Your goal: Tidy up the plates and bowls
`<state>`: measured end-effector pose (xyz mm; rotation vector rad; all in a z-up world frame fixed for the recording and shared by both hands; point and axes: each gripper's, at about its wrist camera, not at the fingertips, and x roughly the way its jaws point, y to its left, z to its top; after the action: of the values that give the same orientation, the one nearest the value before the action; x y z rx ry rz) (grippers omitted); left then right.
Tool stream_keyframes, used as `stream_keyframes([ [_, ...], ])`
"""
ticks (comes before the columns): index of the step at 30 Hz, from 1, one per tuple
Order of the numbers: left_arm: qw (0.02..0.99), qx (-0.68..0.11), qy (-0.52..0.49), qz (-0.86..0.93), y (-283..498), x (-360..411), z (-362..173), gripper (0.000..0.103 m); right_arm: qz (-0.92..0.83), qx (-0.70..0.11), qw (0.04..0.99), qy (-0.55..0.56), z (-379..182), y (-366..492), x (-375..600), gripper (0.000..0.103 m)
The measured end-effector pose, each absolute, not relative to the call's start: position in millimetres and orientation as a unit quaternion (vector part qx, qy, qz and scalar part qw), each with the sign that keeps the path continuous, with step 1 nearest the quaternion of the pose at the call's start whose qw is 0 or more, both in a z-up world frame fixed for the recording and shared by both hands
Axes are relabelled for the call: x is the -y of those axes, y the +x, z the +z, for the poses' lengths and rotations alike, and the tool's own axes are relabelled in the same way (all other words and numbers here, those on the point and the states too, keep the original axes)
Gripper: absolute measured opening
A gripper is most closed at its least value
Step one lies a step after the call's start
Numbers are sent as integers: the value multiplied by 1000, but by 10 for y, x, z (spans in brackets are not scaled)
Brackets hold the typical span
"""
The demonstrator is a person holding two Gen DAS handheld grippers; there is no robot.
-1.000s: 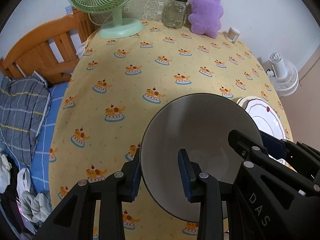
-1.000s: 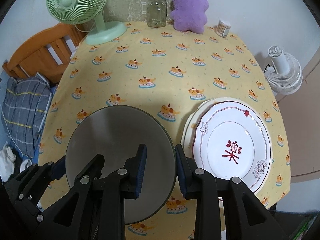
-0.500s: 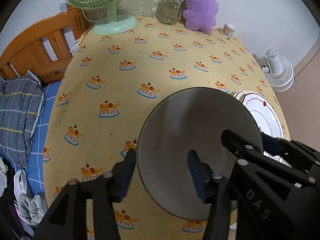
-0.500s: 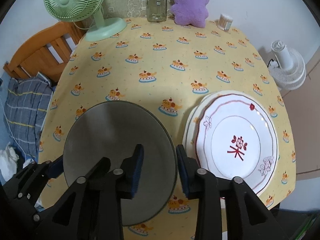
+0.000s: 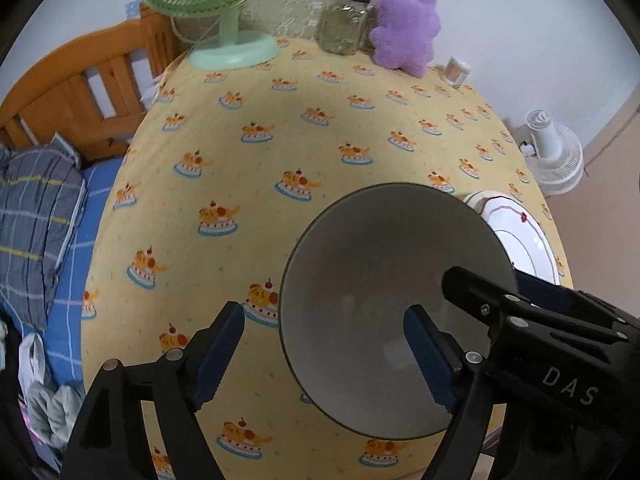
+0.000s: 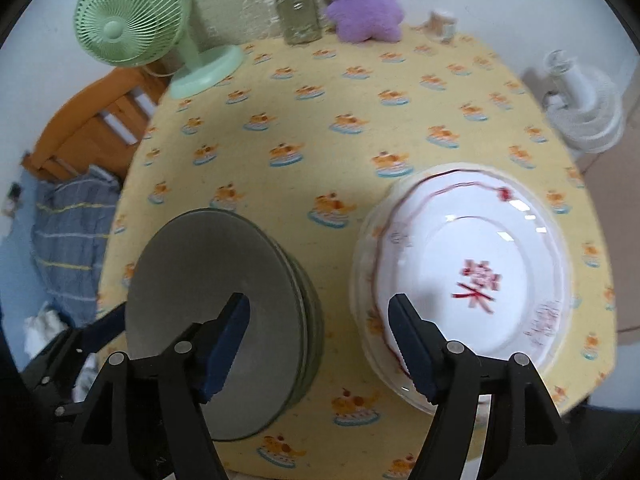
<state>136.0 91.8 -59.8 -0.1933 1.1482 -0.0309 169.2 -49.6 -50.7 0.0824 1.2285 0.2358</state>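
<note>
Left wrist view: the yellow tabletop (image 5: 280, 152) fills the frame, with the grey plate (image 5: 392, 300) at lower right. The left gripper (image 5: 324, 356) has just been opening; its jaws straddle the plate's left rim without pressing it. Right wrist view: the white plate (image 6: 480, 272) lies at right, the right gripper (image 6: 320, 344), also just opening, empty between both plates.

Yellow-clothed table (image 6: 320, 128) carries grey plate stack (image 6: 224, 300), white plates (image 6: 480, 280), green fan (image 6: 200, 72), jar (image 6: 298, 16), purple plush (image 6: 364, 4).
</note>
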Motion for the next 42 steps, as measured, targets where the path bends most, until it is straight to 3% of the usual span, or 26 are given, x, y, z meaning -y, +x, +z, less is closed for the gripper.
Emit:
stream_keyframes([
  [6,828,-551,-99,35,1398,-933,-665,83,160,-592,786,74,-675,1831,535,73],
  [8,826,-553,-97,51,1405,-931,-683,83,173,-598,778,81,-723,1869,546,59],
  [13,822,-560,-92,55,1388,-834,-718,82,193,-619,757,81,-841,1933,535,43],
  [17,820,-563,-90,54,1421,-798,-741,81,211,-626,746,83,-886,1948,499,36],
  [27,817,-569,-98,4,1536,-903,-851,80,192,-631,747,84,-900,1954,438,37],
  [37,808,-574,-115,-69,1594,-941,-935,61,161,-629,757,74,-911,1905,360,42],
  [42,807,-571,-125,-83,1612,-946,-953,60,158,-635,750,98,-950,1914,410,42],
])
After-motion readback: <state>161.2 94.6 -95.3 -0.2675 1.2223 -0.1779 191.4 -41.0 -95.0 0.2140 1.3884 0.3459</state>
